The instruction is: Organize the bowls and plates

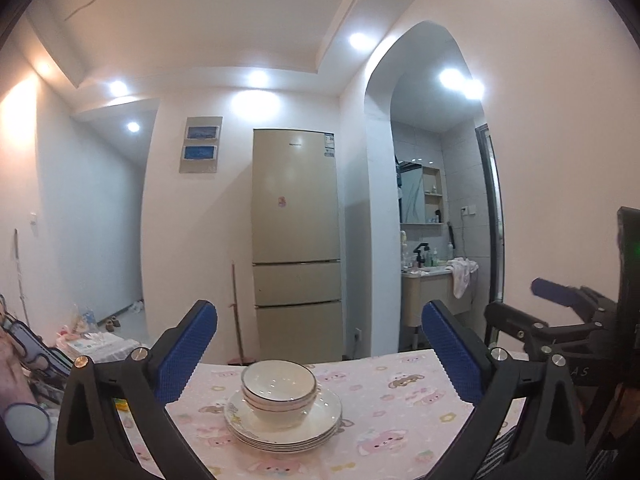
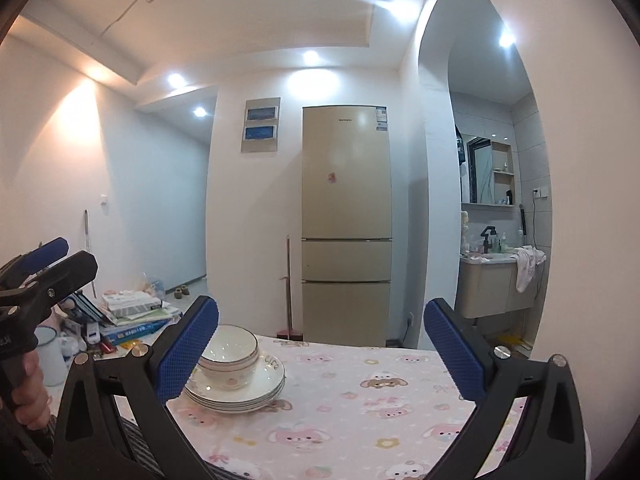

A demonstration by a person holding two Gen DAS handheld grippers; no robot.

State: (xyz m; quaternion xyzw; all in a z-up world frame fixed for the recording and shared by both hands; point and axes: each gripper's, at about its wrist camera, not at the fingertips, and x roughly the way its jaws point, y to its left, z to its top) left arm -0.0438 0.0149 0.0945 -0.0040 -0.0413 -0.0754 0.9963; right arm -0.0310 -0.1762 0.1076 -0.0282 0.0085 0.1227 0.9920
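On the table [image 1: 400, 432], which was covered with a pink cloth showing cartoon animals, the white bowls [image 1: 279, 390] were nested one inside another and stood on a stack of white plates [image 1: 284, 428]. Both were near the far left part of the table. The left gripper [image 1: 320, 354] was held level in front of this stack, with its blue pads [image 1: 188, 354] spread wide and nothing between them; the stack stood farther away and was not touched. The right gripper [image 2: 322, 350] was also spread wide and empty, and the bowls and plates were seen just behind its left pad [image 2: 188, 350], apart from it. Far behind the table stood a beige fridge [image 1: 296, 236]. A washbasin [image 1: 434, 276] with a towel was to its right, through an arch.
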